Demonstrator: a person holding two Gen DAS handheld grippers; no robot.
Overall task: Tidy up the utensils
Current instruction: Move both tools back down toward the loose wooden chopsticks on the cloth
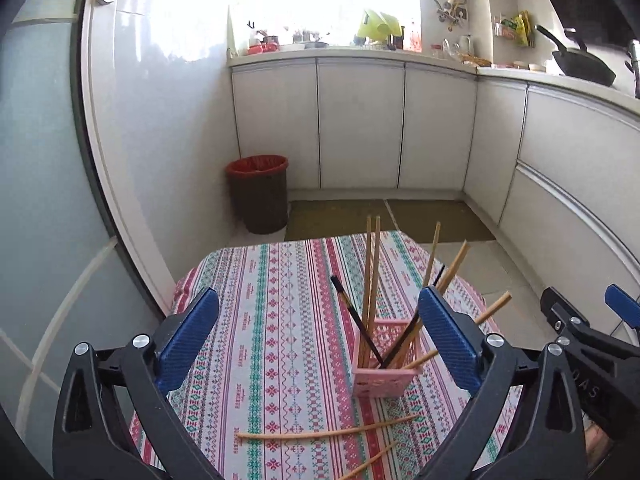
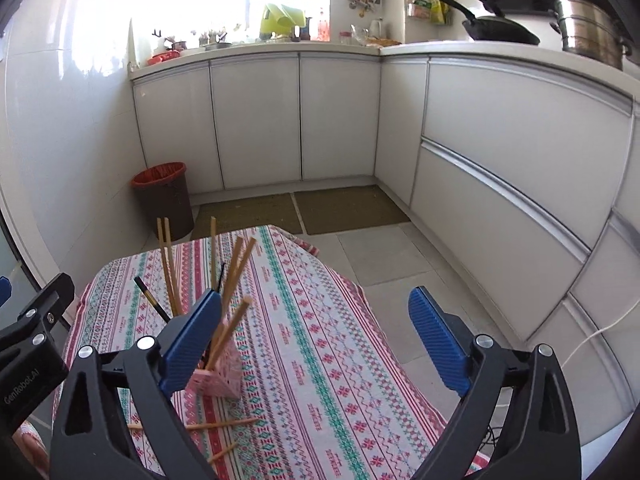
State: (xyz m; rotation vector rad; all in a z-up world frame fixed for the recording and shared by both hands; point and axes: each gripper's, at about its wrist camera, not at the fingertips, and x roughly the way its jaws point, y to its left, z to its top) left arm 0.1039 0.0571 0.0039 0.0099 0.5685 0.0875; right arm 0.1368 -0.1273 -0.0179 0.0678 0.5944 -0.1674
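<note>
On the patterned tablecloth (image 1: pixel 280 320) stands a pink holder (image 1: pixel 384 360) of chopsticks (image 1: pixel 372 272), two more (image 1: pixel 320 434) lying loose nearby. Both grippers (image 1: pixel 320 320) (image 2: pixel 316 320) gape empty. White cabinets (image 2: pixel 256 120) and a bin (image 1: pixel 260 192) stand behind.

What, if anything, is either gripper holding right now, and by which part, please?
Nothing. The left gripper and right gripper both stand open and empty, clear of the chopsticks.

Pink holder (image 1: pixel 382 378) w/ tan chopsticks (image 1: pixel 372 280) – tablecloth (image 1: pixel 280 320) striped pink/green/white – red-lined brown bin (image 1: pixel 260 194) at 11 o'clock.
</note>
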